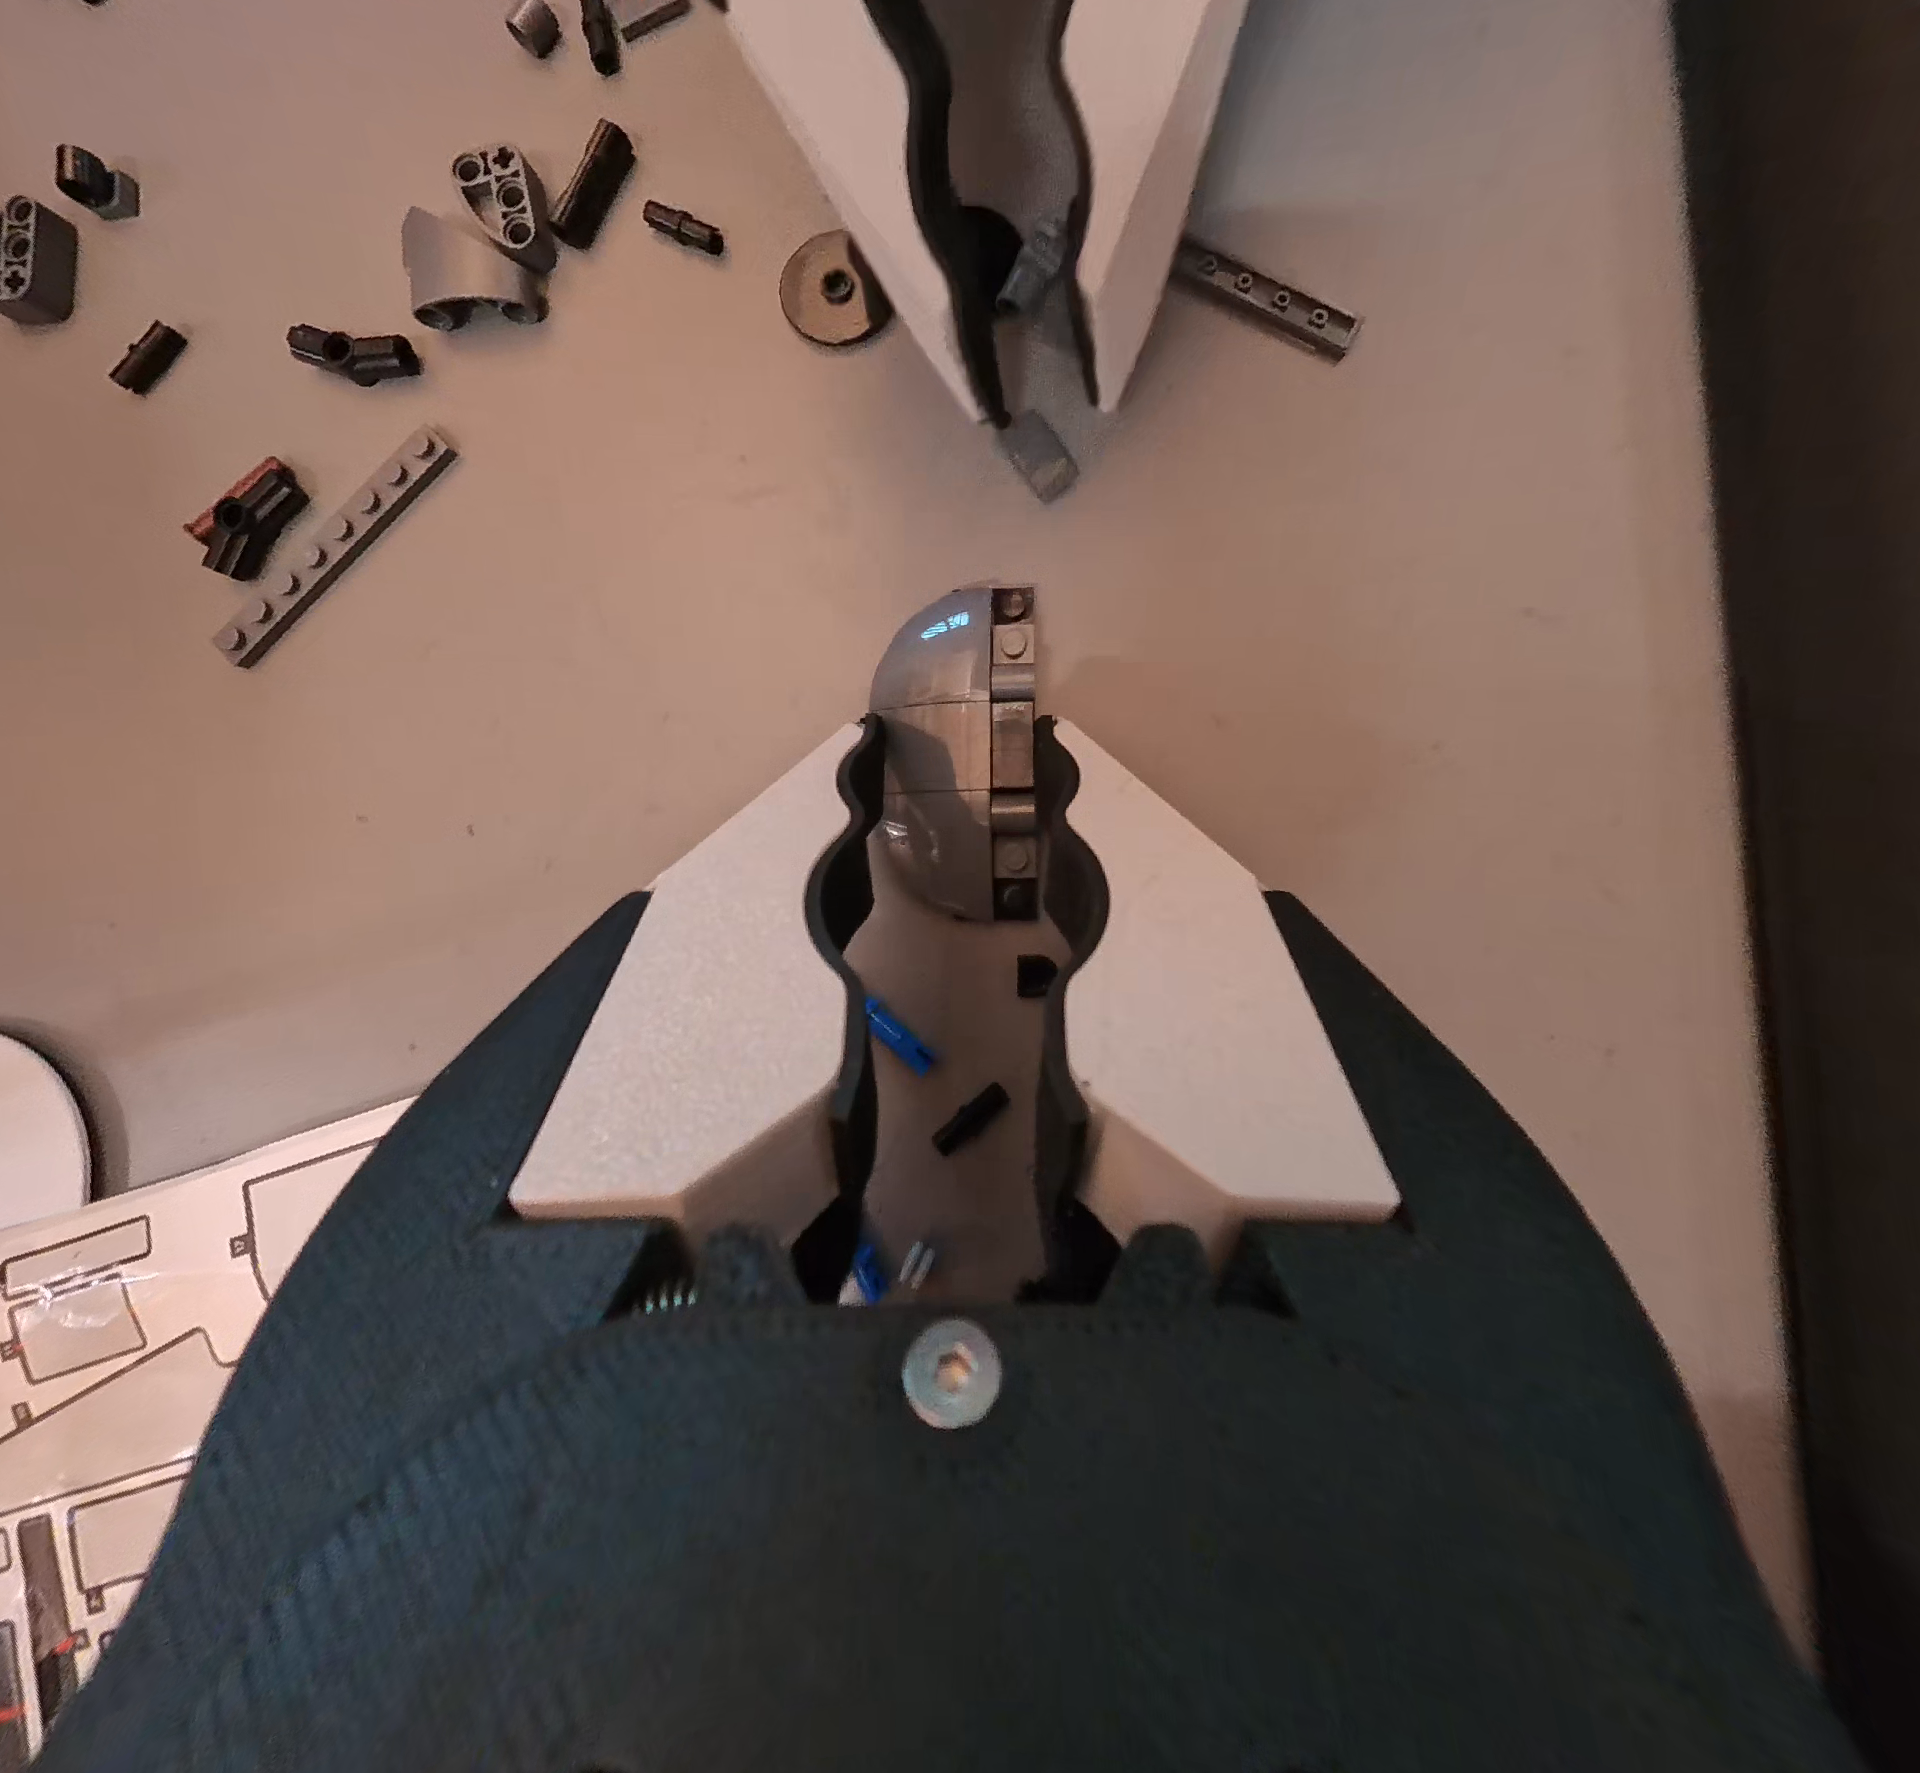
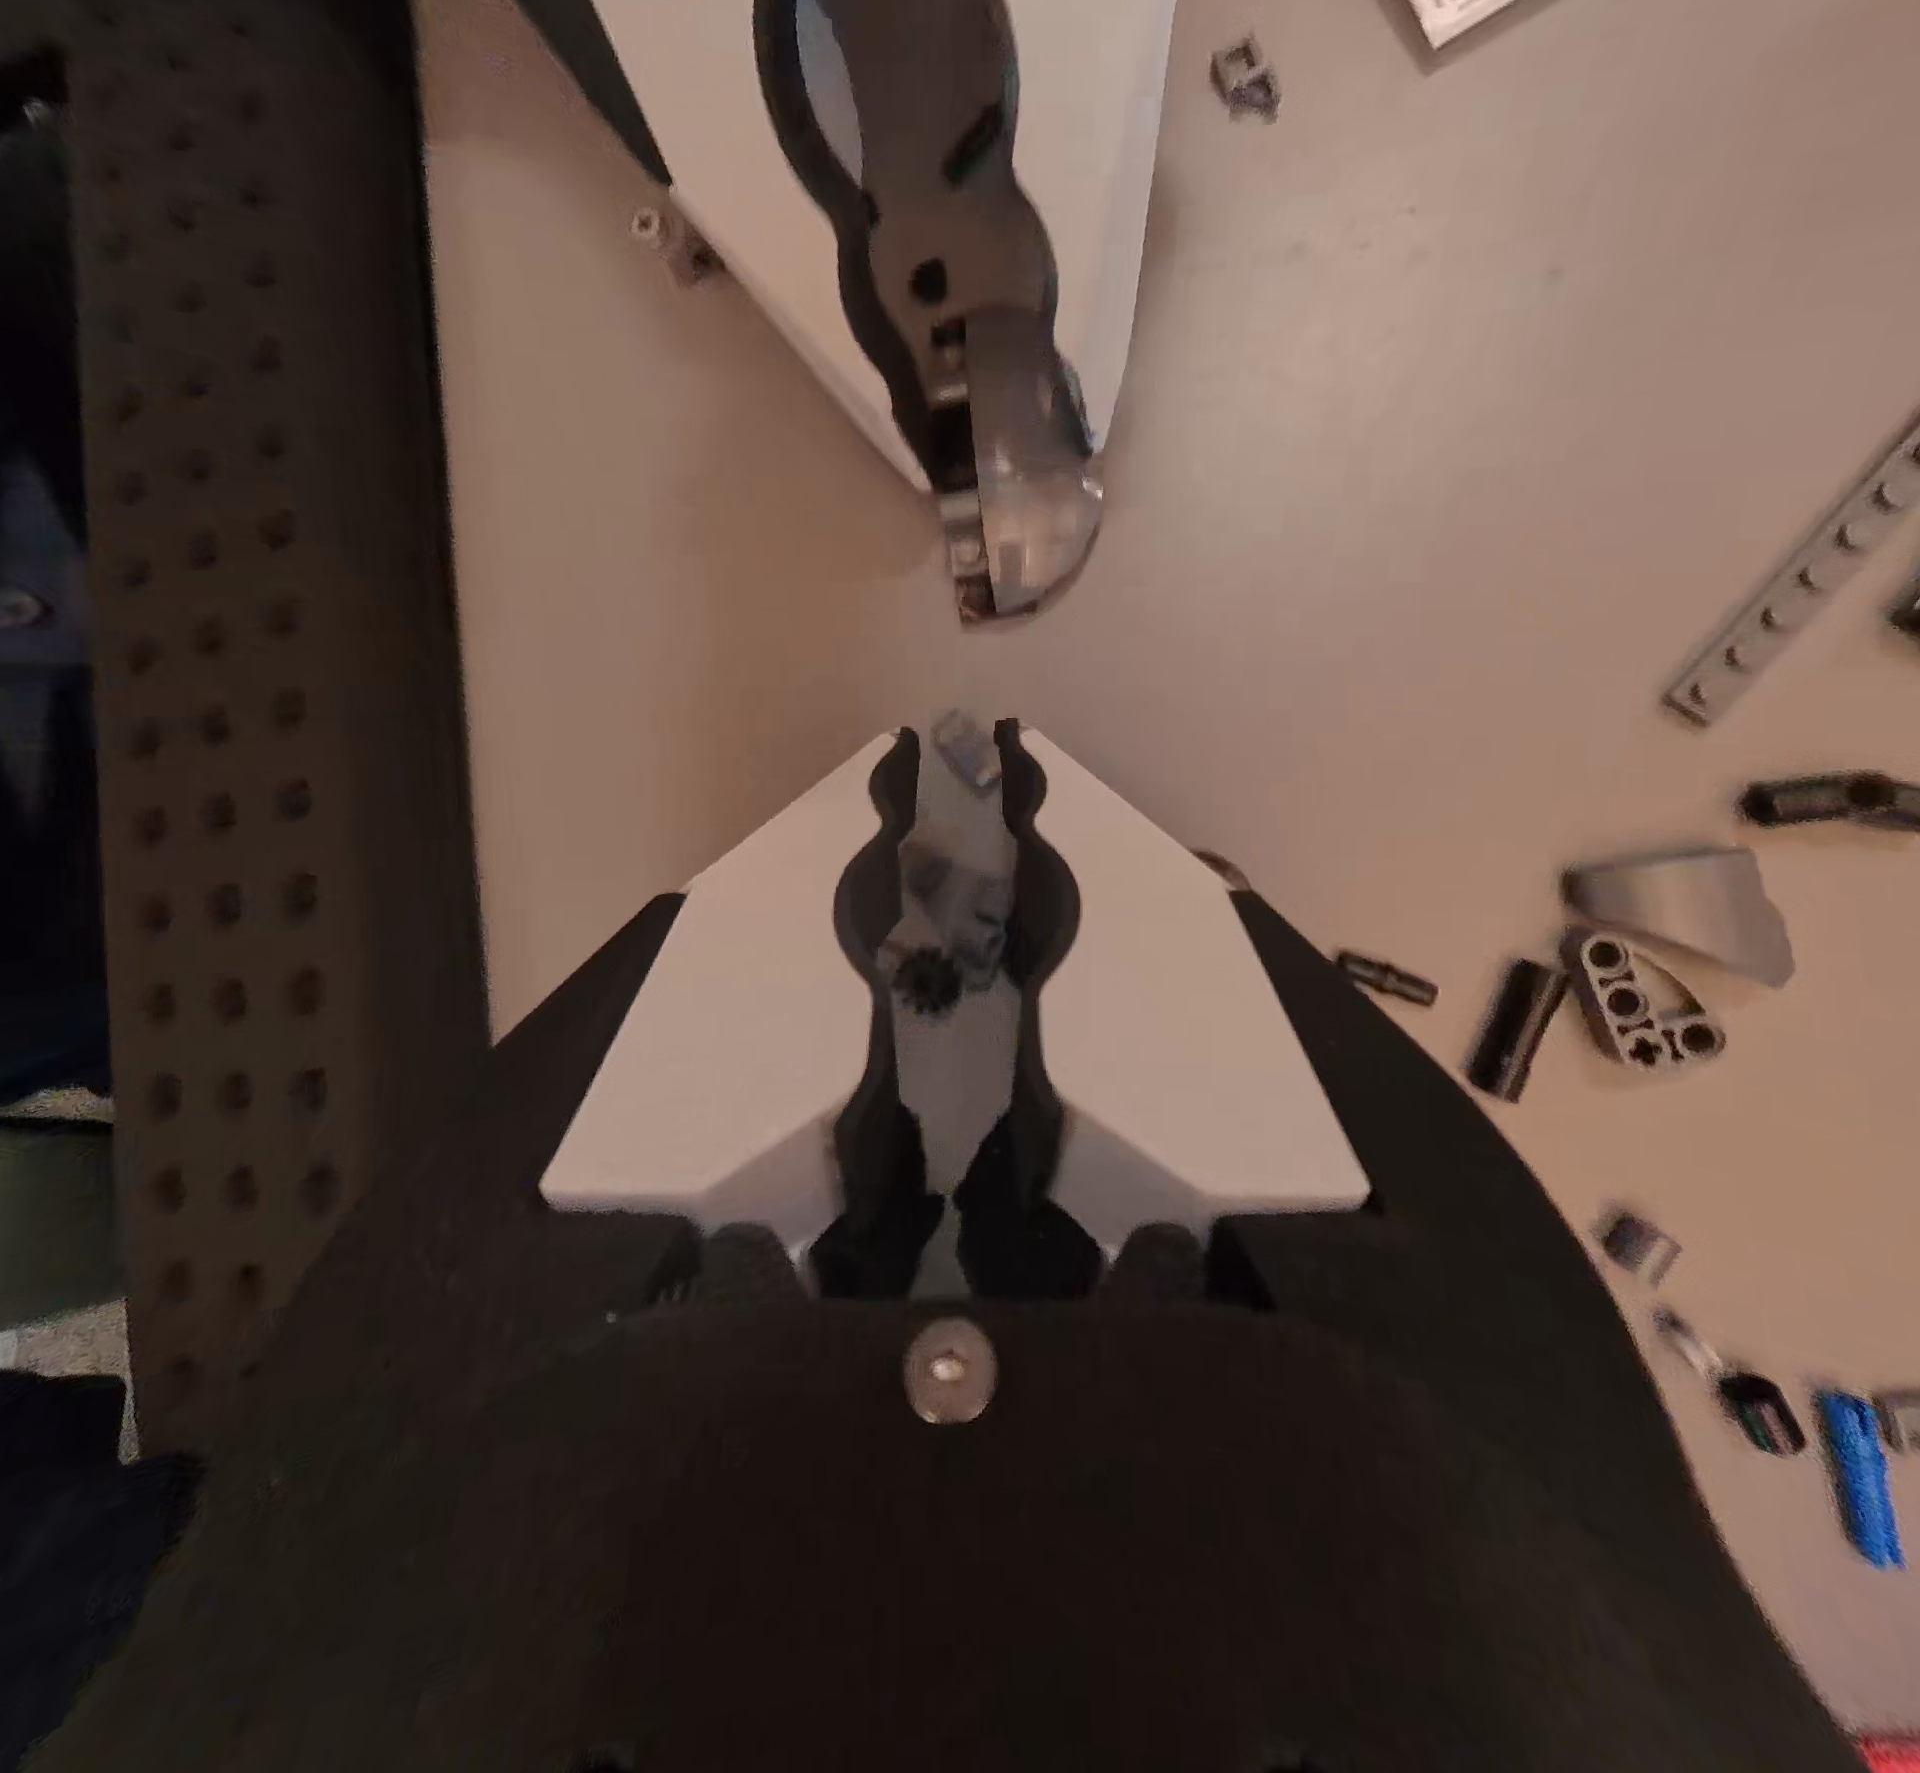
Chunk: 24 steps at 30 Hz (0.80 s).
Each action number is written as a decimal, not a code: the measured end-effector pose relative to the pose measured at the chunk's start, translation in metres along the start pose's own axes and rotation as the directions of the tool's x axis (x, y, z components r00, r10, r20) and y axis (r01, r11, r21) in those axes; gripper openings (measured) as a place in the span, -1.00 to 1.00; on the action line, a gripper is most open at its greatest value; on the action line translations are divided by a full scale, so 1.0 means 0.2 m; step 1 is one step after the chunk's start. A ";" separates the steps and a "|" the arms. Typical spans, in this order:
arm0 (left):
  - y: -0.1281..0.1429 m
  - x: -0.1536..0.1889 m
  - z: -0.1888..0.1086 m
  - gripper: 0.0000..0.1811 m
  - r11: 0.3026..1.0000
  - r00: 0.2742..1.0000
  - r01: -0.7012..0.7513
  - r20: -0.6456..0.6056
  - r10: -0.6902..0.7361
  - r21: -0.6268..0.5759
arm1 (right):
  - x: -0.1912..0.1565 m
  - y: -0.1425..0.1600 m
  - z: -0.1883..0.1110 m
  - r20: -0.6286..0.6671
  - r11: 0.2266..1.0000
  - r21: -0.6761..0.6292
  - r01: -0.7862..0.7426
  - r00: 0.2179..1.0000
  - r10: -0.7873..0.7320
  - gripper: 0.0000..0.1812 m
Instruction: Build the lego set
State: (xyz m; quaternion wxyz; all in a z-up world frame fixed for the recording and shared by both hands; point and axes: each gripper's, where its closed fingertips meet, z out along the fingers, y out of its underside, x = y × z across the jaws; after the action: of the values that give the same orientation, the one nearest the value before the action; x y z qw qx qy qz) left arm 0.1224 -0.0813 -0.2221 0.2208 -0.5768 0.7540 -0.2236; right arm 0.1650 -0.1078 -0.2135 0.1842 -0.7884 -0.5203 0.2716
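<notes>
My left gripper (image 1: 958, 726) is shut on a grey half-dome assembly (image 1: 935, 674) with dark grey studded plates along its flat side; the assembly sticks out past the fingertips above the beige table (image 1: 623, 788). My right gripper (image 2: 956, 736) is shut on a small grey piece (image 2: 961, 752) at its tips. The two grippers face each other tip to tip with a short gap between them. The right gripper (image 1: 1044, 409) shows at the top of the left wrist view with the small grey piece (image 1: 1039, 461). The left gripper (image 2: 1008, 476) and the dome (image 2: 1039, 528) show at the top of the right wrist view.
Loose parts lie at the left: a long grey plate (image 1: 338, 544), a curved grey shell (image 1: 468, 274), a dark round disc (image 1: 834, 287), a dark plate with studs (image 1: 1273, 300), and black and blue pins. An instruction sheet (image 1: 125, 1308) lies near me. The table's dark edge (image 1: 1808, 684) runs along the right. The tips of one gripper are about 6 centimetres away from the tips of the other. Between my right fingertips and the curved grey shell (image 1: 468, 274) there is roughly 11 centimetres. It is also in sight in the right wrist view (image 2: 1677, 901).
</notes>
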 end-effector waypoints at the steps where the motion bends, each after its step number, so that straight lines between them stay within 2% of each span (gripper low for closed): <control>1: 0.00 0.00 0.00 -0.70 1.000 1.000 -0.001 0.001 0.001 -0.001 | -0.01 0.01 0.00 0.005 1.000 -0.004 0.015 1.000 -0.015 -0.83; 4: 0.00 0.00 0.00 -0.70 1.000 1.000 -0.003 0.001 0.003 -0.004 | -0.03 0.02 0.02 -0.010 0.997 -0.031 0.075 0.997 -0.075 -0.83; 9: 0.00 0.00 0.00 -0.70 1.000 1.000 -0.002 0.001 0.002 -0.004 | -0.03 0.02 0.06 -0.014 0.994 -0.062 0.091 0.996 -0.092 -0.98; 15: 0.00 0.00 0.00 -0.70 1.000 1.000 -0.004 0.004 0.005 -0.008 | -0.03 -0.01 0.02 -0.017 0.996 -0.018 0.091 0.996 -0.091 -0.93; 18: 0.00 0.00 0.00 -0.70 1.000 1.000 -0.004 0.004 0.004 -0.009 | -0.03 0.03 0.06 -0.017 0.993 -0.071 0.095 0.995 -0.096 -0.85; 24: 0.00 0.00 0.00 -0.70 1.000 1.000 -0.003 0.003 0.003 -0.008 | -0.06 0.02 0.09 -0.004 0.987 -0.086 0.138 0.990 -0.139 -0.93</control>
State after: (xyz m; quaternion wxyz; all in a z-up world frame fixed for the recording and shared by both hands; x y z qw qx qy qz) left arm 0.1221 -0.0812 -0.2222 0.2198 -0.5769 0.7555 -0.2195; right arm 0.1531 -0.1209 -0.2262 0.1713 -0.7588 -0.5841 0.2316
